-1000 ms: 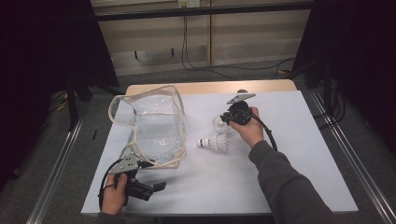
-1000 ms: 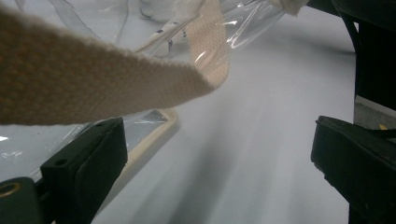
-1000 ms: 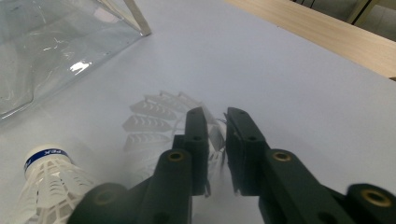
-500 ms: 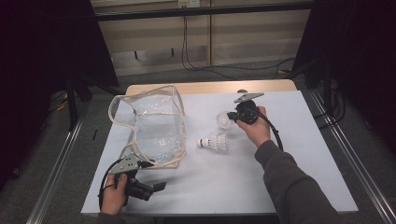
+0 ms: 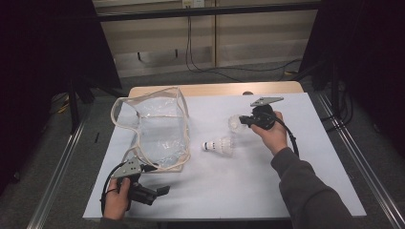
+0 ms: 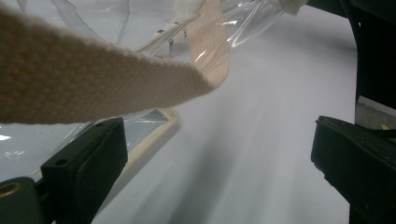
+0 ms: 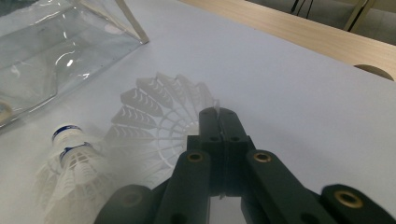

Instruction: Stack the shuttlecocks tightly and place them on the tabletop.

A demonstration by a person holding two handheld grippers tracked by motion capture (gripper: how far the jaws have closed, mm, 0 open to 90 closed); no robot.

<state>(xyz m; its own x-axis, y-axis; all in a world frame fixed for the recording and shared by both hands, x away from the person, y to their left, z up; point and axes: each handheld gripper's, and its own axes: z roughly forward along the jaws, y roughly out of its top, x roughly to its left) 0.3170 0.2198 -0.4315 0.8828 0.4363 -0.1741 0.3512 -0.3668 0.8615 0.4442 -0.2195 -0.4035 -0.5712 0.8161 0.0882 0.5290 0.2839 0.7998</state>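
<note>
Two white plastic shuttlecocks and a clear bag on a white desk (image 5: 296,181). No brand, label or lettering can be read; the lying shuttlecock (image 5: 218,145) carries only a blue band around its cork, seen in the right gripper view (image 7: 70,163).

The right gripper (image 5: 242,121), at about 1 o'clock from the desk's middle, has its jaws closed on the skirt rim of the held shuttlecock (image 5: 235,123); in the right gripper view the rim (image 7: 159,116) is pinched between the two black jaws. The lying shuttlecock rests on its side near the desk's middle, at about 7 o'clock from the held one and apart from it.

The transparent bag (image 5: 155,131) with cream webbing trim lies at 9 to 10 o'clock. The left gripper (image 5: 162,191), at about 7 o'clock near the front edge, has its jaws open and gripping nothing; in the left gripper view a cream strap (image 6: 93,84) hangs just above them, contact not discernible.

Compared with one second earlier, the right hand and its shuttlecock have shifted toward 1 o'clock, away from the lying shuttlecock. The left gripper, the bag and the lying shuttlecock are unchanged.
</note>
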